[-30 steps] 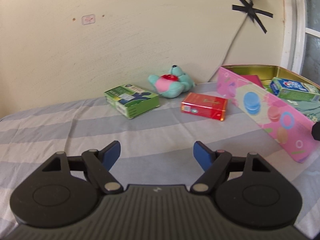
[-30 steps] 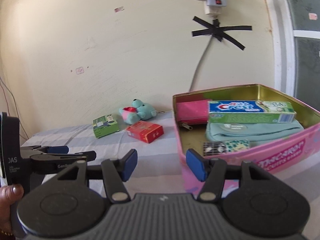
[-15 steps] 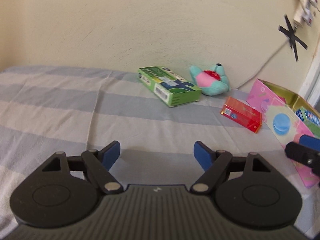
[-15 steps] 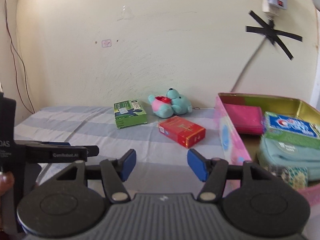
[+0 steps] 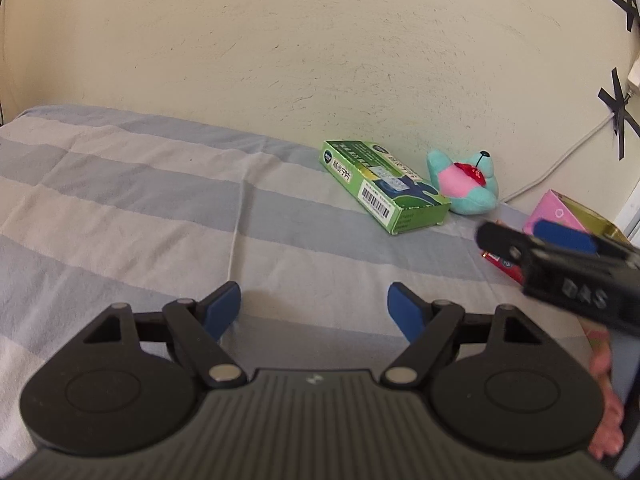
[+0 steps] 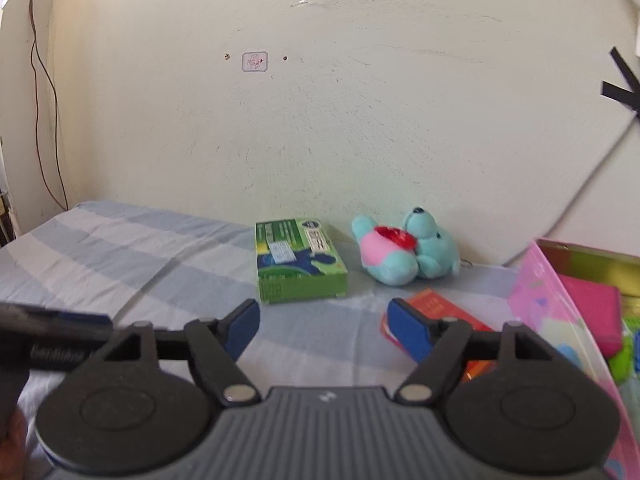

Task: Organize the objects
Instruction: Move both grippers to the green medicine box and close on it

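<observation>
A green box (image 5: 384,186) (image 6: 299,266) lies on the striped bedsheet near the wall. A teal and pink plush toy (image 5: 464,188) (image 6: 406,254) lies just right of it. A red box (image 6: 436,312) lies in front of the toy, partly behind my right gripper's finger; in the left wrist view only its edge (image 5: 505,266) shows. My left gripper (image 5: 316,312) is open and empty over bare sheet. My right gripper (image 6: 322,324) is open and empty, close in front of the green and red boxes; it also shows in the left wrist view (image 5: 560,264).
A pink tin (image 6: 560,304) with a gold inside stands at the right and holds a pink pouch (image 6: 596,312) and other items. The wall (image 6: 320,120) runs right behind the objects. A cable (image 5: 560,164) hangs down it.
Both grippers have swung left and moved forward. The tin has slid to the right edge of both views. The right gripper has come in over the red box in the left wrist view.
</observation>
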Available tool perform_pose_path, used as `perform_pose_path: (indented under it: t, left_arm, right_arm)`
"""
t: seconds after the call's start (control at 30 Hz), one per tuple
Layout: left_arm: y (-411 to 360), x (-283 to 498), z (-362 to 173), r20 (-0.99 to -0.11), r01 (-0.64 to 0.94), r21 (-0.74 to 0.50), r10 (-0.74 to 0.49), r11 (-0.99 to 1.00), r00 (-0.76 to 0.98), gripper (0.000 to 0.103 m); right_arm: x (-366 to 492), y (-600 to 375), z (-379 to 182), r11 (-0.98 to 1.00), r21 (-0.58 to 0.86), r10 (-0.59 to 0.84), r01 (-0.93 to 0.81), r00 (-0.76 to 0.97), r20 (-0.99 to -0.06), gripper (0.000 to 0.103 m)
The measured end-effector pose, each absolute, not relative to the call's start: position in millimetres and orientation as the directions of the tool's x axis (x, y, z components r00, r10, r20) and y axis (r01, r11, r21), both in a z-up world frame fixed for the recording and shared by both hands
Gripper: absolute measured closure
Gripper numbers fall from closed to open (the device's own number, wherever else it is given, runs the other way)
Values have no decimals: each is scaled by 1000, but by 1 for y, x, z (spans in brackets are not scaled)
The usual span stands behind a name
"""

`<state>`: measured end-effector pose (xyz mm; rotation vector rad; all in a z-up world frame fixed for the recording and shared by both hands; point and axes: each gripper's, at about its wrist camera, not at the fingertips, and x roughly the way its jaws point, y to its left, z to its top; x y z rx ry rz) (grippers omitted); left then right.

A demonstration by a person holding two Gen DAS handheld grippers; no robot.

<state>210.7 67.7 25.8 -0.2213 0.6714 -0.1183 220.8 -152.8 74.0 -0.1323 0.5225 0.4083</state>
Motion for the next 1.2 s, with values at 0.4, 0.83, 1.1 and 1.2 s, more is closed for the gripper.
perform_pose_path:
  t: [0.4, 0.83, 1.1, 1.2]
  left_arm:
    - [69, 213, 25, -602, 36, -254, -187, 967, 776, 20]
    - [67, 210, 26, -599, 31, -282, -202, 959, 775, 17]
    - [66, 210, 27, -599, 33, -282, -203, 959, 774, 16]
    - [65, 211, 27, -600, 36, -278, -203, 960, 774, 16]
  right_arm:
    - [301, -119, 55, 915, -10, 321, -403, 745, -584, 16]
    - [340, -119, 43, 890, 170, 427, -422, 644, -635, 0]
    - [339, -105, 33, 876, 162, 432, -454, 592, -680, 10]
    - [339, -108, 33, 891, 133, 401, -435, 614, -680, 20]
